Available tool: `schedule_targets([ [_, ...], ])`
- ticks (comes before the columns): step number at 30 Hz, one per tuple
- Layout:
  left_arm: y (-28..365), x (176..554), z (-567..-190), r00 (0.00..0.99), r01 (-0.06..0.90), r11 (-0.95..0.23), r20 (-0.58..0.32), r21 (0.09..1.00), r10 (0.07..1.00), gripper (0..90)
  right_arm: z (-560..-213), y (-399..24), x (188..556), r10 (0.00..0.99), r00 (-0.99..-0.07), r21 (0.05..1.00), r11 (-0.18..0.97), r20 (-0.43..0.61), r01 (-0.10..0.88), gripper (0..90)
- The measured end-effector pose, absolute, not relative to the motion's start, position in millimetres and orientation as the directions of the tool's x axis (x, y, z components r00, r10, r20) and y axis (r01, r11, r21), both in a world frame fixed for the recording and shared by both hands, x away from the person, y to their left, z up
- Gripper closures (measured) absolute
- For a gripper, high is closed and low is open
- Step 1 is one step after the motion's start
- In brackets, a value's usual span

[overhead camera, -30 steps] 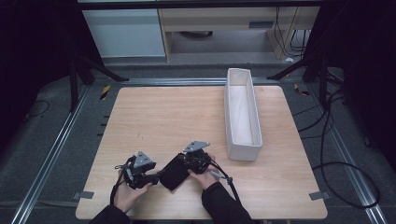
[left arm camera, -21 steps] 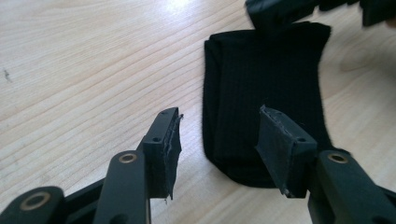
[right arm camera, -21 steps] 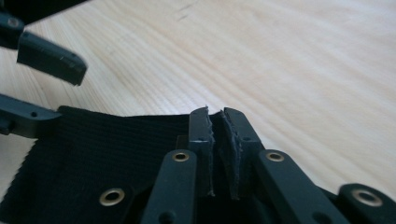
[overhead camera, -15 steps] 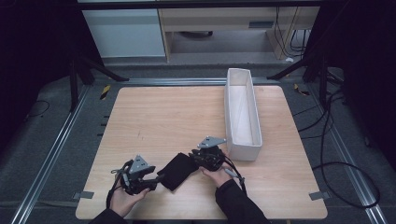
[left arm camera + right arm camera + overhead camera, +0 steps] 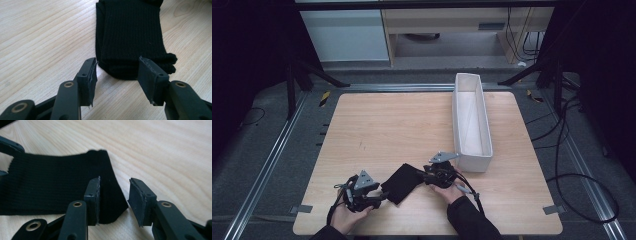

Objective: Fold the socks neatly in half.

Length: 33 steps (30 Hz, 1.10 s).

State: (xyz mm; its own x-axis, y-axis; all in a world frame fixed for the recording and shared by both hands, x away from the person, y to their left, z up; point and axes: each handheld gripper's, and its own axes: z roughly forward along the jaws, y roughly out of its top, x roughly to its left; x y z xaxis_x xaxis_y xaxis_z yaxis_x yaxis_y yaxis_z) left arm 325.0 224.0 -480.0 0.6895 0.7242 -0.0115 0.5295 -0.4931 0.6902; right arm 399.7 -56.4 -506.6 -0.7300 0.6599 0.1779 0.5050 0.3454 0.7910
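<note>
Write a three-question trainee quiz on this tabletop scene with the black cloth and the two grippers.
1. True or false: the folded black cloth lies inside the white bin.
2. Which gripper sits nearer the bin: left gripper or right gripper?
3. Multiple choice: the left gripper's jaws are A) clamped on the cloth, B) open around the cloth's end, C) shut and empty.

Key: 1 false, it lies on the table; 2 right gripper; 3 B.

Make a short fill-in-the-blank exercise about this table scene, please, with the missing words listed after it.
1. The folded sock on the table is ____ in colour.
2. The long bin near the table's right edge is ____.
3. The jaws of the left hand-held gripper stand ____, around the sock's end.
4. The sock lies ____ the two hand-held grippers.

Missing words: black; white; open; between
</note>
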Motion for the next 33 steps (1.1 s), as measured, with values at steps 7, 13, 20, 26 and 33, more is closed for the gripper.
schedule_targets([
  [7, 223.2, 326.6, -482.1, 0.692, 0.530, -0.492, -0.018, 0.691, 0.722, 48.5, -511.2, -50.3, 397.4, 0.663, -0.730, 0.775, 0.369, 0.168, 0.513, 69.1],
  [13, 222.7, 327.0, -483.3, 0.695, 0.530, -0.492, -0.021, 0.690, 0.719, 48.8, -508.4, -50.5, 397.5, 0.662, -0.726, 0.766, 0.364, 0.187, 0.530, 80.4],
  [20, 219.4, 328.1, -483.7, 0.697, 0.526, -0.495, -0.017, 0.692, 0.717, 49.1, -496.1, -52.9, 396.2, 0.651, -0.743, 0.799, 0.358, 0.158, 0.483, 81.9],
  [26, 215.8, 327.5, -484.9, 0.701, 0.525, -0.503, -0.014, 0.687, 0.713, 49.2, -477.9, -53.3, 392.1, 0.629, -0.768, 0.835, 0.355, 0.119, 0.420, 81.9],
  [33, 212.9, 330.8, -486.7, 0.700, 0.525, -0.500, -0.015, 0.689, 0.714, 49.4, -472.7, -49.9, 388.6, 0.595, -0.798, 0.844, 0.376, 0.096, 0.382, 82.0],
])
